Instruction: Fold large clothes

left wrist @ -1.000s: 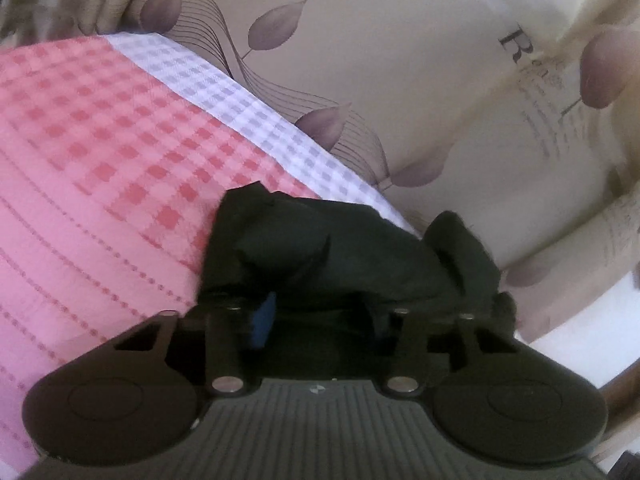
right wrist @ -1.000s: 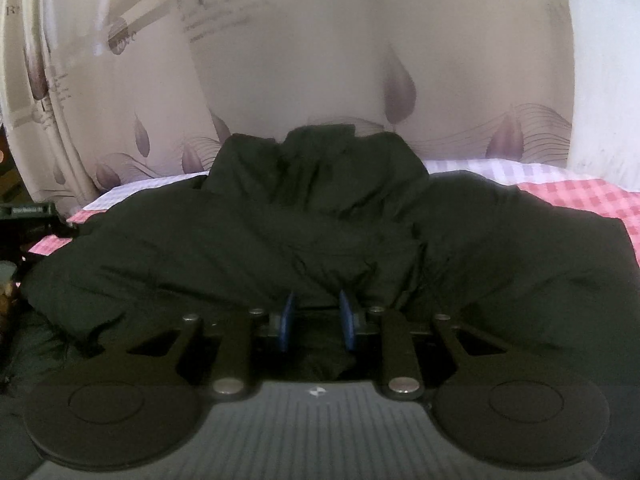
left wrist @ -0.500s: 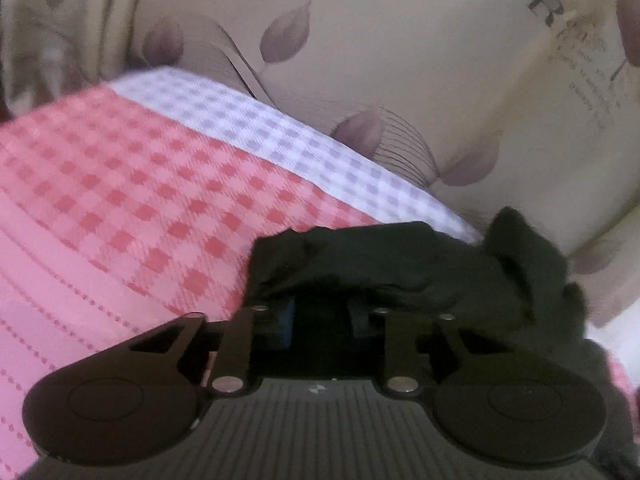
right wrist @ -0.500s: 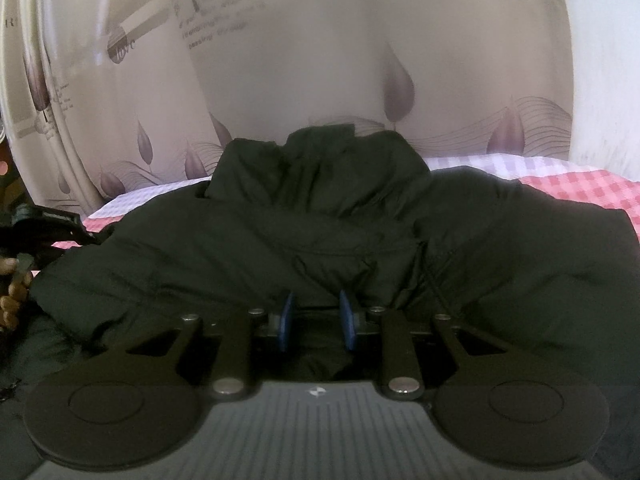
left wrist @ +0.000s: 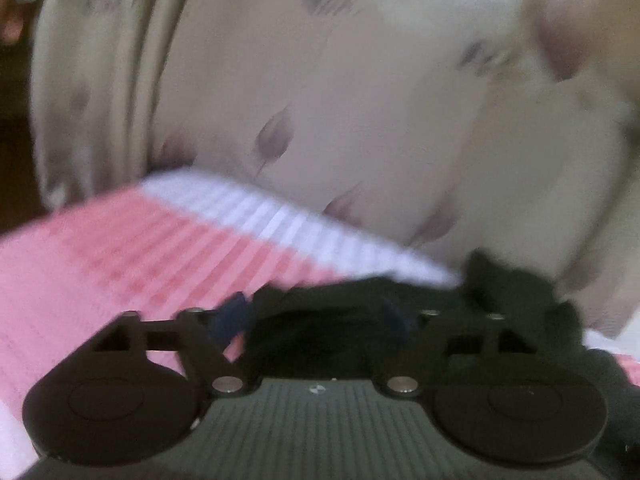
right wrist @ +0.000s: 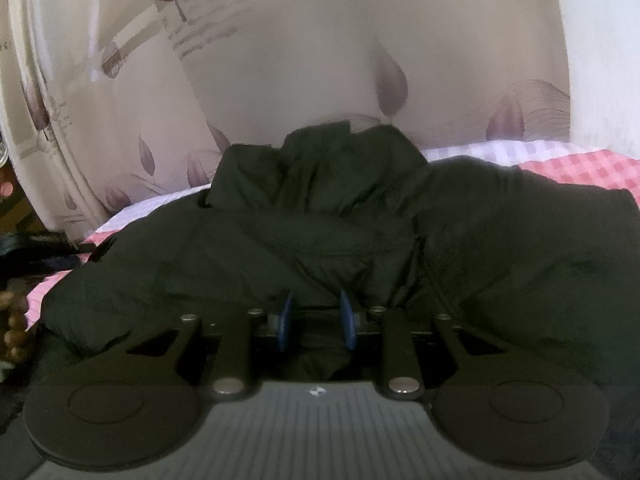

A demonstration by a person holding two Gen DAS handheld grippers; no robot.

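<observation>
- left gripper (left wrist: 316, 320): jaws standing wide apart, blue pads (left wrist: 230, 318) showing at both sides, dark fabric of the black jacket (left wrist: 400, 304) lying in the gap between them; view is blurring, so cannot tell if pads are touching cloth.
- left gripper is pointing level across the bed, low center of frame.
- right gripper (right wrist: 316, 320): jaws sitting partly apart, a fold of the black jacket (right wrist: 320, 232) hanging between the blue pads (right wrist: 285, 316); pads not visibly pinching it.
- right gripper is aiming straight at the jacket's middle, collar end bunching at upper center.
- jacket is spreading across the right wrist frame, left to right, on the pink checked sheet (right wrist: 580, 164).
- in the left wrist view the pink checked sheet (left wrist: 100, 264) is filling the left half.
- leaf-print curtain (right wrist: 280, 60) is hanging behind the bed; same curtain (left wrist: 360, 100) filling the top of the left view.
</observation>
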